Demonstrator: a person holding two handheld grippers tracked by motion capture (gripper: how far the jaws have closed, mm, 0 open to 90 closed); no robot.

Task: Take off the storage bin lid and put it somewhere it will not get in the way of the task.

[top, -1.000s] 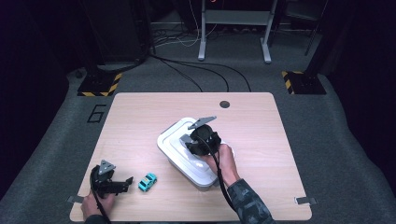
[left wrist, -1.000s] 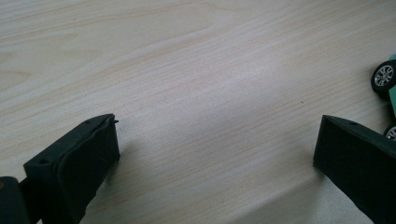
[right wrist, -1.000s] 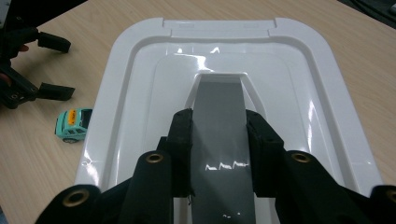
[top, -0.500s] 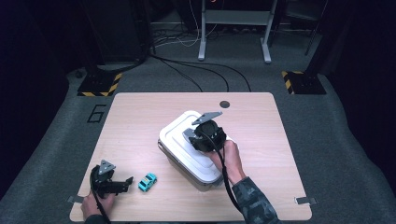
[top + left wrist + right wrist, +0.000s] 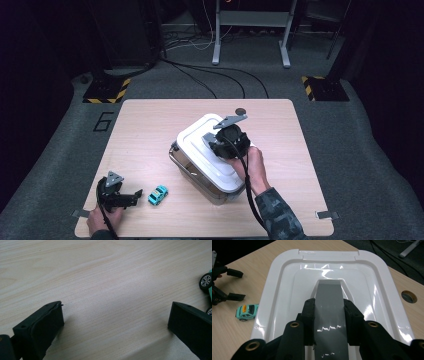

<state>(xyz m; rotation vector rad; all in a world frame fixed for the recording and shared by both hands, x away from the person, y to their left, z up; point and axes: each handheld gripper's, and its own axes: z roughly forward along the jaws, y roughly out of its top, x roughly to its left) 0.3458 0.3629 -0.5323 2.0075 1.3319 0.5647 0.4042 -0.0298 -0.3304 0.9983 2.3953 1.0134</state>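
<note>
— What is differing from a second ago?

— The white lidded box (image 5: 210, 160) is standing higher on the table (image 5: 150, 130) in the high view: a second ago only its white top was showing, and now its clear side wall is showing along the near-left edge, so it is either lifting or tipping (I cannot tell which). The right gripper (image 5: 329, 315) and the hand (image 5: 252, 167) behind it are sitting a little farther up and to the right than before. The left gripper (image 5: 131, 198) and the little teal toy car (image 5: 158, 194) are lying where they were.

— How are the grippers standing?

— The right gripper is closing its jaws on the grey handle (image 5: 329, 302) in the middle of the white lid (image 5: 284, 290), one jaw on each side of it, touching. The left gripper is resting at the near-left corner of the table with its jaws spread wide over bare wood, holding nothing; the toy car is lying just beside its right jaw.

— Any writing?

— A "6" (image 5: 102, 121) is marked on the grey floor beside the table's left edge. The car's roof is bearing a small orange mark, too small to read.
</note>
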